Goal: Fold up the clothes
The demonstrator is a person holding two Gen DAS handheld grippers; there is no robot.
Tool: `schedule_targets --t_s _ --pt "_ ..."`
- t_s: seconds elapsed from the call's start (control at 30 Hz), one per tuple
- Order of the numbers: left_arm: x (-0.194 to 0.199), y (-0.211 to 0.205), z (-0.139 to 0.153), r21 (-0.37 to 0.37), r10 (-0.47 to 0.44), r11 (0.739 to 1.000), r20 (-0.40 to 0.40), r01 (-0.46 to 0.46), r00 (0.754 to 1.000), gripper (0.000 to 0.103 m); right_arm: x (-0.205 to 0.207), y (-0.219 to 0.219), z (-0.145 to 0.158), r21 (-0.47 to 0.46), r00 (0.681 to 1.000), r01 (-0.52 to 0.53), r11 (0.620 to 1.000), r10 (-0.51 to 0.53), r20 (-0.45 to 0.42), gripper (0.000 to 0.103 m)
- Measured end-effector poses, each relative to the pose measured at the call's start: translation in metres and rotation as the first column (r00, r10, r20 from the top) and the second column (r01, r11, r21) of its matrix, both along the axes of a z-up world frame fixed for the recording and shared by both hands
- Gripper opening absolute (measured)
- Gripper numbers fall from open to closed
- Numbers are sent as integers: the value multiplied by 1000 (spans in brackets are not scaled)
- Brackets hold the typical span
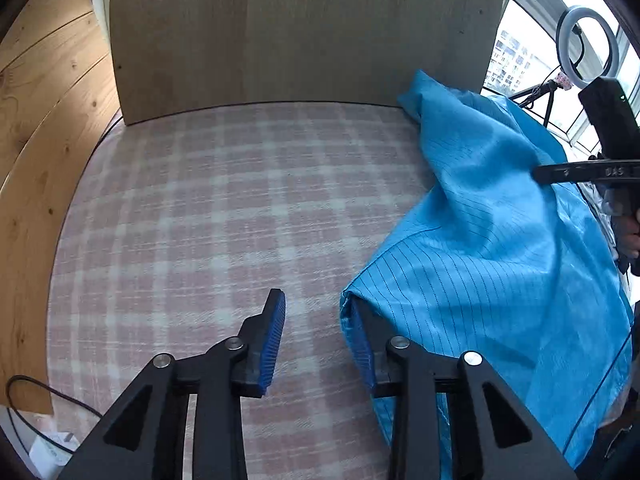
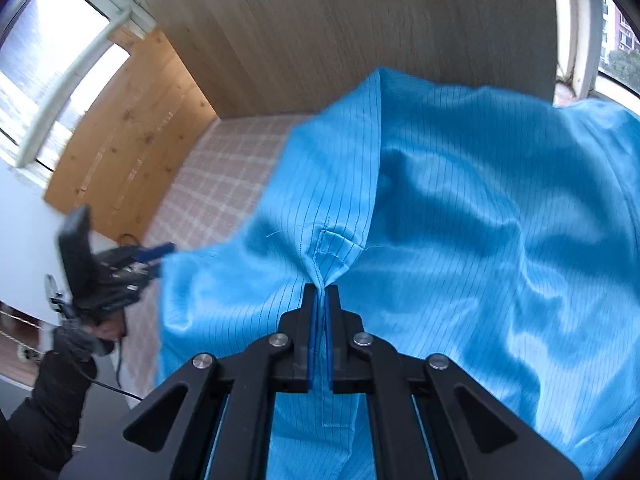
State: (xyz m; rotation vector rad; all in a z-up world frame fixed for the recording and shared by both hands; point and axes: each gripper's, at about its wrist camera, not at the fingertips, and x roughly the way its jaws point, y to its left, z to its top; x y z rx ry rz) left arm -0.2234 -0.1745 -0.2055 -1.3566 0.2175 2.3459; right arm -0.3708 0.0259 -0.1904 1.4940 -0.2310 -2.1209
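Plaid bed (image 1: 208, 208): blue garment (image 1: 480, 240) lengthwise toward headboard (image 1: 304, 32), bunched.

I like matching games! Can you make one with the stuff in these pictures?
Things:
1. garment
2. right gripper
3. left gripper
4. bedcover

States:
A. pink and white checks
B. fingers apart, nothing pinched
C. shiny blue with thin dark stripes
D. fingers pinching the cloth

Pairs: 1-C, 2-D, 3-B, 4-A

Pink plaid bed cover (image 1: 208, 216); blue striped garment (image 1: 480, 248) lying partly on it.
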Motion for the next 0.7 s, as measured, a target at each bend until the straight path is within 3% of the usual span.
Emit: schedule_targets --t_s 0.03,0.07,0.23,0.27,0.33,0.43,0.53,0.6,0.7 --pt "4 6 4 -45 -31 999 -33 29 999 32 -2 -3 -5 20 1000 3 1000 -3 1 4" --pt "-3 1 4 -41 -20 999 -24 19 1000 33 -3 -5 -9 41 1000 10 999 -10 0 4" --pt "-58 -38 -5 34 82 996 75 -84 994 35 -16 5 -27 79 990 143 987 -144 6 4" --pt "-63 -46 -11 69 114 990 118 -123 986 35 -18 8 -33 95 985 169 981 -171 20 4" --pt "-61 -47 -16 72 134 987 129 -145 983 35 -18 11 -44 111 979 183 977 -191 68 4" --pt "-41 -31 -5 -57 62 997 20 -61 998 35 -16 9 -41 82 988 124 989 -131 86 7" --pt "-29 -29 12 -89 22 996 -29 -25 999 34 -19 10 -22 40 996 79 996 -81 36 30" --pt "-25 -28 16 -93 -10 996 -50 5 999 34 -29 9 -9 28 998 70 997 -69 -14 54" --pt "-32 -17 11 -111 -64 992 -40 59 997 35 -58 4 -5 33 997 75 997 -74 -27 57"
